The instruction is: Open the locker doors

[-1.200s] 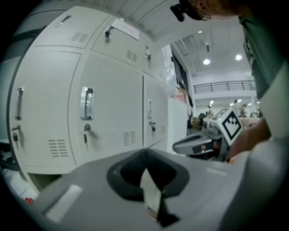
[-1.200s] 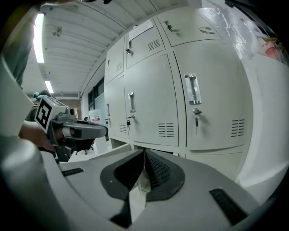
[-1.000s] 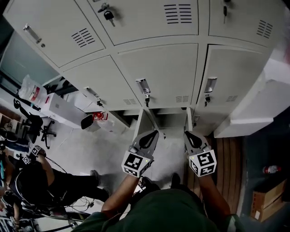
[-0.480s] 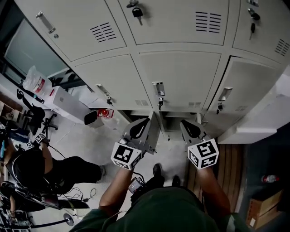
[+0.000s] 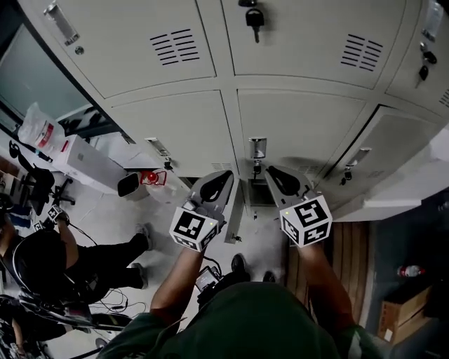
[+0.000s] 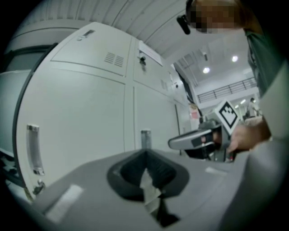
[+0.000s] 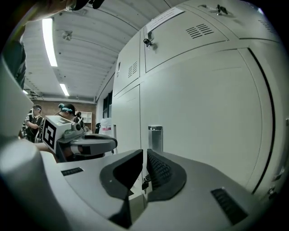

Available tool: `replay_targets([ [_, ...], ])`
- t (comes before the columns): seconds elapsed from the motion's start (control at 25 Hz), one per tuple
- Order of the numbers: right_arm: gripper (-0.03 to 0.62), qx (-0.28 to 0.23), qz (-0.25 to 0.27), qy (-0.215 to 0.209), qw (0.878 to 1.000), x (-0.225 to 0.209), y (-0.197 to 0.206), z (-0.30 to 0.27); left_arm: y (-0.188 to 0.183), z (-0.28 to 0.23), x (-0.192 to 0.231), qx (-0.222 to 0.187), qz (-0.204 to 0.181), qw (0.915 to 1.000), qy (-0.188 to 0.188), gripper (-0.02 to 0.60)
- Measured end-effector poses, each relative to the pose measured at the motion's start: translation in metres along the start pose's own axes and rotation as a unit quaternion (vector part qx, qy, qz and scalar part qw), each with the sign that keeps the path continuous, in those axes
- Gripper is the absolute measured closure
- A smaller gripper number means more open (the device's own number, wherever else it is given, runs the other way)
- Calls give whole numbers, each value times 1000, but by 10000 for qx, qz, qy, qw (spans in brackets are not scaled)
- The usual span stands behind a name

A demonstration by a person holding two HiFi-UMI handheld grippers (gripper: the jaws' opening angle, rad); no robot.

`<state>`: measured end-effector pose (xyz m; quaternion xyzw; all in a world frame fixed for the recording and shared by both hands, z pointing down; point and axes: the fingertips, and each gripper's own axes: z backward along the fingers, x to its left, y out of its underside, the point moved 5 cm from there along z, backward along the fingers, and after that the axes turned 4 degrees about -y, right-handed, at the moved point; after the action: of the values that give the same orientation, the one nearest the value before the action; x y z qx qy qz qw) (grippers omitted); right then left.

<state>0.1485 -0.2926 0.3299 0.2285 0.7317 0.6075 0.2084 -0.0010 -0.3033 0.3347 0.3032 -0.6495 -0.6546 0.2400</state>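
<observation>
left hand-held gripper (image 5: 226,177) closed | right hand-held gripper (image 5: 271,170) closed | both now nearer locker handle (image 5: 257,148)

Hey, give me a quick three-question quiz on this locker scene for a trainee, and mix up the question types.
1. True or false: the right hand-held gripper clamps the middle door's handle.
2. What hangs from the upper middle locker? A) key B) padlock C) name tag
3. The person on the floor is on which hand-held gripper's side?
Key: 1 false; 2 A; 3 the left hand-held gripper.
</observation>
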Motion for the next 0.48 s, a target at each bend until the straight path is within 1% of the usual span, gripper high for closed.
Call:
replay_targets([
  [0.28,580,159,-5,218,9996,-7,-3,-41,8,-24,23,-19,66,9993,371,580],
  [0.48,580,217,15,397,9990,-12,-4,-59,10,-37,31,-67,110,9981,607,580],
])
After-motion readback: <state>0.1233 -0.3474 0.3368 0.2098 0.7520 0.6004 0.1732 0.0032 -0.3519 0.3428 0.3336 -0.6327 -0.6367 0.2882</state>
